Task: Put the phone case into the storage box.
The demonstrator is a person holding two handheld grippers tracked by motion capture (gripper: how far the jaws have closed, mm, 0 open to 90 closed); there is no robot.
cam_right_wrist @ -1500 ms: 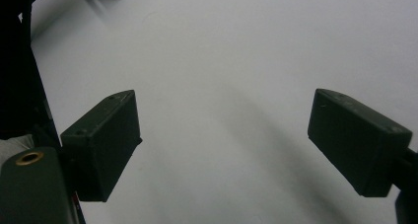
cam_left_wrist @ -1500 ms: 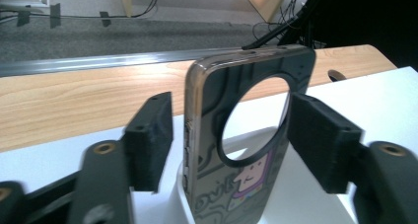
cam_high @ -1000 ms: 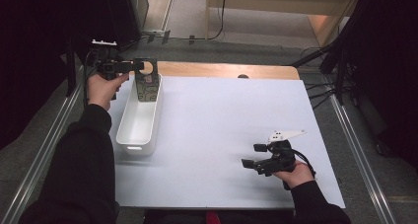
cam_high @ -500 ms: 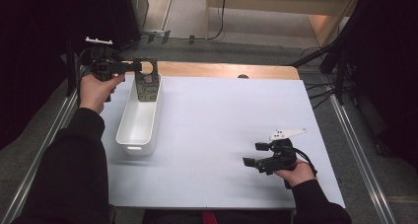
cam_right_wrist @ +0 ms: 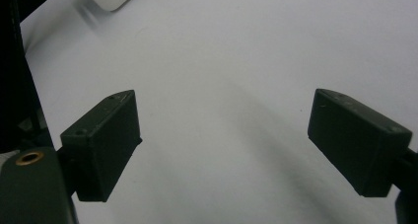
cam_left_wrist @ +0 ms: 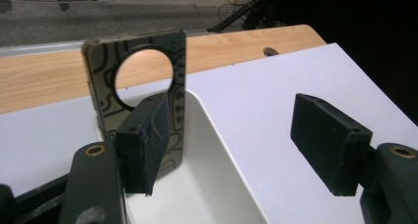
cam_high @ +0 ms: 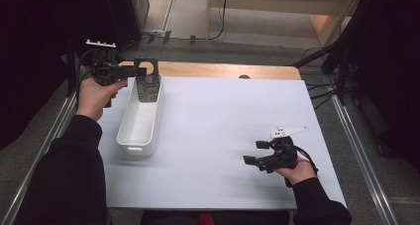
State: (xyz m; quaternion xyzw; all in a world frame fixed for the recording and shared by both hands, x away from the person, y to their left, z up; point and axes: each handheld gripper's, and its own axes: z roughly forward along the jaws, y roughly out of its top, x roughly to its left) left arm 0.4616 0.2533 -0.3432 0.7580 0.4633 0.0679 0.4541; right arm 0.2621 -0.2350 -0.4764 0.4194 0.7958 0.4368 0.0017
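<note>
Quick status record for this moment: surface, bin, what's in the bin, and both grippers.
surface: white sheet over a wooden table
bin: white, long, at the sheet's left side
bin contents: dark patterned plate with a round hole, standing upright at the far end
left gripper: jaws open, beside the plate at the bin's far end; one pad is in front of the plate, contact unclear
right gripper: jaws open, nothing between them, low over the sheet's near right part
</note>
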